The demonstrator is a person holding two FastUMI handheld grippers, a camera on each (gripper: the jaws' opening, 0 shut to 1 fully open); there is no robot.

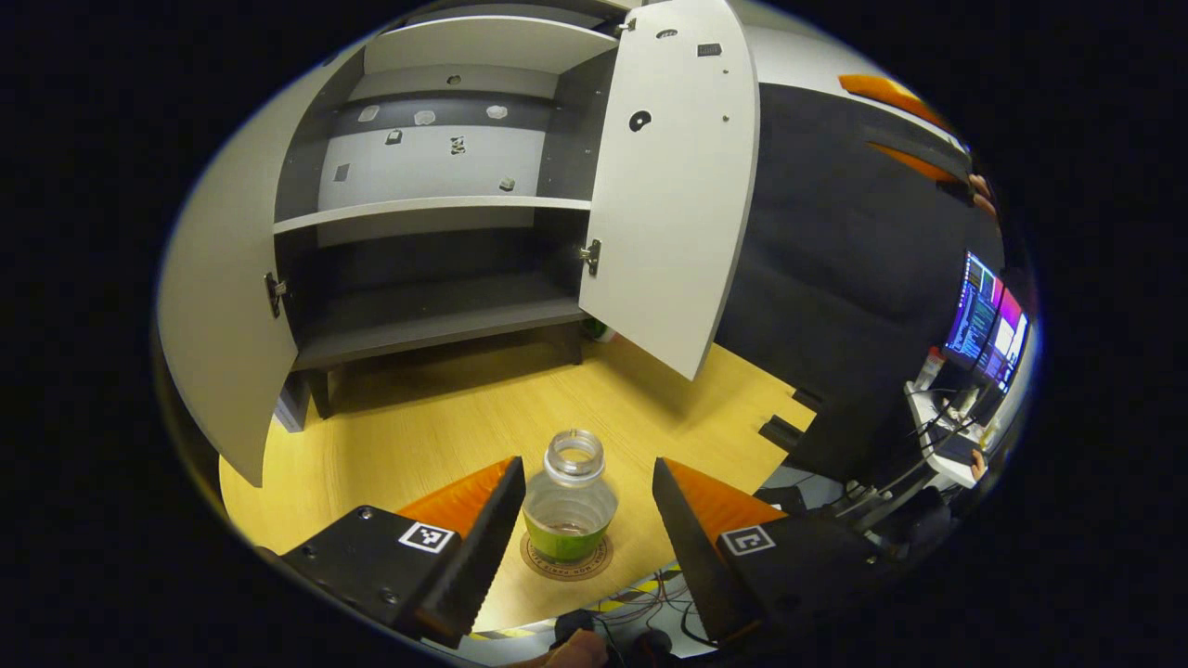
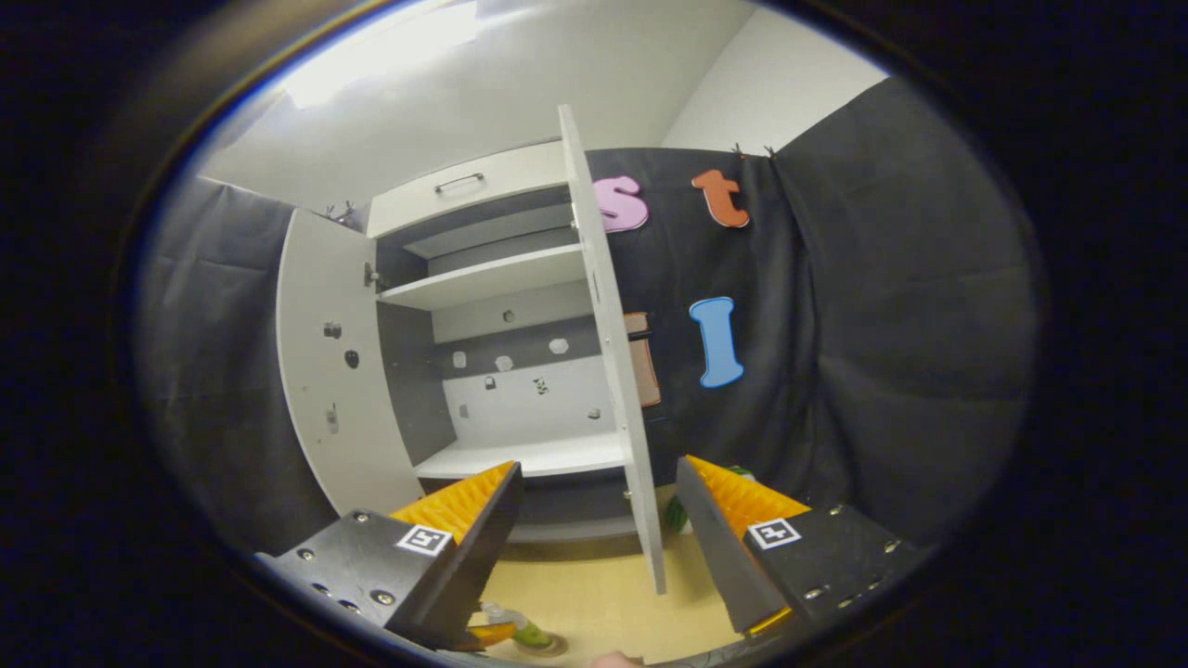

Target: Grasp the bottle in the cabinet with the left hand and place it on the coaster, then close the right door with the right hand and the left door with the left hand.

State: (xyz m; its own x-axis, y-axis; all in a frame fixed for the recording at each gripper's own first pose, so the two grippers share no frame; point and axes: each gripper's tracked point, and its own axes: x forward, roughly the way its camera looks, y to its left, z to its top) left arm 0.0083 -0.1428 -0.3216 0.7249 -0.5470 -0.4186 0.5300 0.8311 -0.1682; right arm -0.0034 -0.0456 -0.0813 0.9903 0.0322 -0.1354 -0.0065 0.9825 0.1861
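L gripper [image 1: 588, 506]: jaws spread wide, fingers either side of the bottle [image 1: 569, 508] but not touching it, gap on both sides. Bottle stands upright on the round coaster [image 1: 567, 558], no cap, clear body w/ green band low down; contents hard to tell, maybe a little liquid at the bottom. Coaster mostly hidden under the bottle, only its rim shows. Both sit on the wooden table [image 1: 436, 427], well apart from the cabinet [image 1: 436, 213]. Cabinet: 2 doors open, left door [image 1: 218, 325] and right door [image 1: 673, 186]; shelves bare apart from small stickers/marks on the back panel, too small to ID. Monitors [image 1: 987, 320] at far right, blurred.

R gripper [image 2: 599, 538]: jaws open, holding nothing, raised in front of the right door's edge [image 2: 617, 371], not touching. Bottle [image 2: 520, 633] at bottom edge of right gripper view, partly cut off behind the finger. Green thing [image 2: 676, 512] behind the door by the cabinet base, can't ID.
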